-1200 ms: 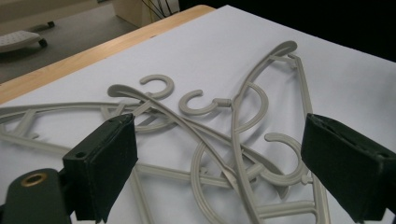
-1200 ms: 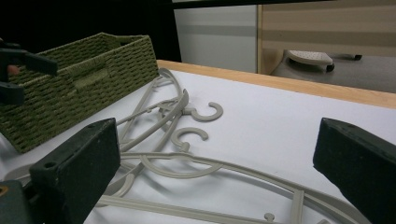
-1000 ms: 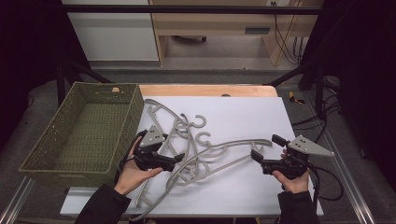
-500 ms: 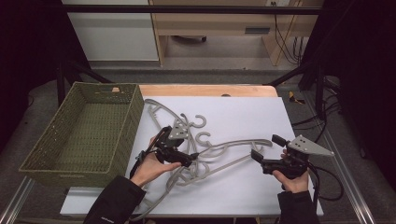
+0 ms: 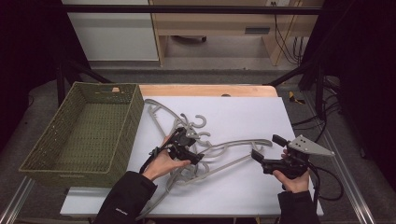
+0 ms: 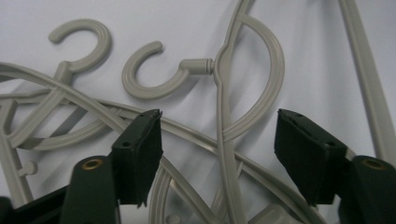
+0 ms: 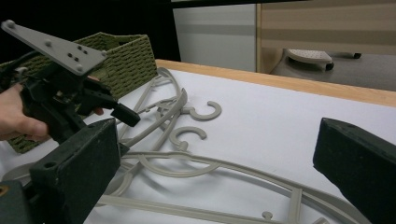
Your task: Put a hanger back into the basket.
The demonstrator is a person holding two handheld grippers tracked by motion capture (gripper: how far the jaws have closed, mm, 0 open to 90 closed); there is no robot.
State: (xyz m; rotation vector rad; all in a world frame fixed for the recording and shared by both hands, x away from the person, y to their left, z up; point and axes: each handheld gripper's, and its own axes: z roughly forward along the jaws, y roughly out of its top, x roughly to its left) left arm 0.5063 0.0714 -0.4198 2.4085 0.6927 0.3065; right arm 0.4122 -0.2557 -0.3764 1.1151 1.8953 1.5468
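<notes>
On the white table top (image 5: 243,116) lies a loose tangle of grey plastic hangers (image 5: 187,135), their arms crossing one another just beside the green woven basket (image 5: 84,130), which stands at the left of the table in the high view. The left gripper (image 5: 192,148) sits low over the middle of this tangle, near two of the hooks. Its jaws have just been closing, yet in the left gripper view they stand apart with a clear gap: the thin stem of one hanger (image 6: 226,140) runs up between them, and neither black pad touches it. Beyond the jaw tips in that view, this hanger's hook (image 6: 149,74) curls to the left, and a second hook (image 6: 81,44) lies further left beside it. The right gripper (image 5: 264,152) is well apart from the left one, held in the person's hand near the right edge of the table, pointing towards the tangle. Its jaws are spread wide with nothing gripped between them; in the right gripper view a long curved arm of a hanger (image 7: 224,165) lies on the table below the gap, and the left gripper (image 7: 126,114) shows farther off at the left.
</notes>
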